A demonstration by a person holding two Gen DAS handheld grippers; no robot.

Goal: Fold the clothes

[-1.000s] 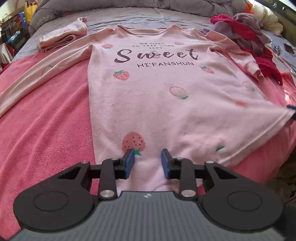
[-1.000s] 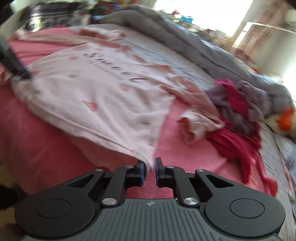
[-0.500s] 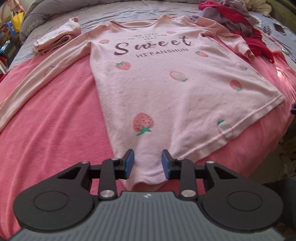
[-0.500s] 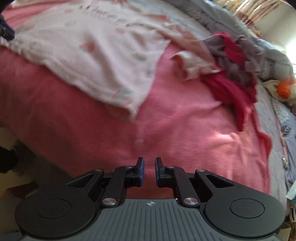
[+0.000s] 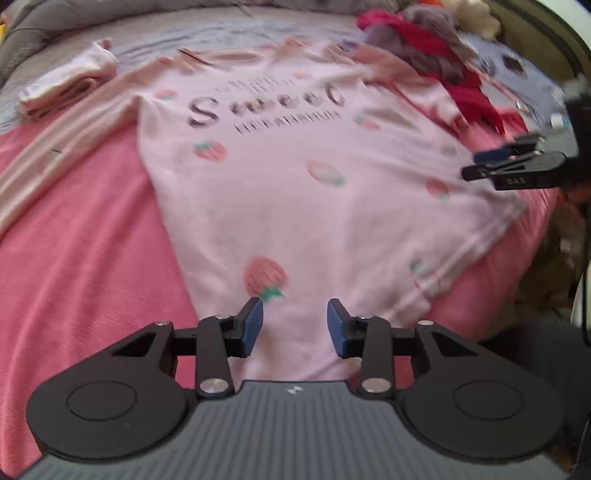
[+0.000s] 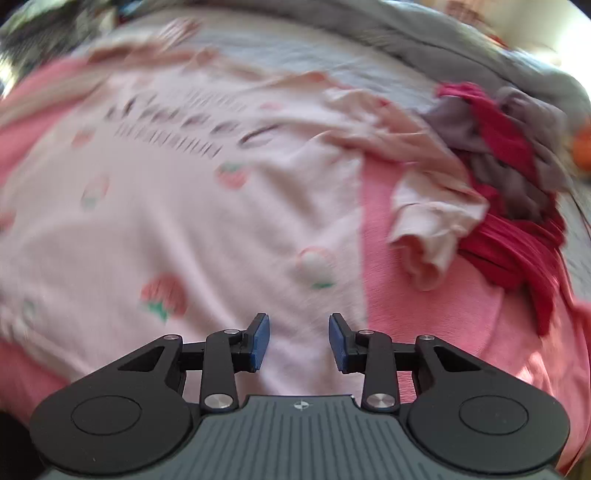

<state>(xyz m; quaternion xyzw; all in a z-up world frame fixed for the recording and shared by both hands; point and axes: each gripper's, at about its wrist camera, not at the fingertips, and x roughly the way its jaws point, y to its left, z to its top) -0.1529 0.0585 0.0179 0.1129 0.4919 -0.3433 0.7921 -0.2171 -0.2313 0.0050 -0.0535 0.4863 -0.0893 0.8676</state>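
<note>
A pale pink long-sleeved shirt [image 5: 295, 177] with strawberries and the word "Sweet" lies flat, front up, on a pink blanket [image 5: 85, 258]. My left gripper [image 5: 294, 325] stands open over the shirt's bottom hem, nothing between its fingers. In the right wrist view the same shirt [image 6: 177, 206] fills the left and middle, blurred by motion. My right gripper [image 6: 299, 341] is open above the shirt's lower right part. From the left wrist view the right gripper [image 5: 491, 164] shows at the right edge, over the shirt's right side. The shirt's right sleeve [image 6: 424, 221] lies crumpled.
A pile of red and grey-purple clothes [image 6: 517, 166] lies at the right of the bed, touching the crumpled sleeve. A folded pink garment [image 5: 66, 88] sits at the far left on the grey quilt [image 5: 221, 29]. The bed's edge drops off at the right [image 5: 535, 258].
The right gripper has opened and swung from off the bed's edge to above the shirt. The left gripper has moved slightly forward over the hem, still open.
</note>
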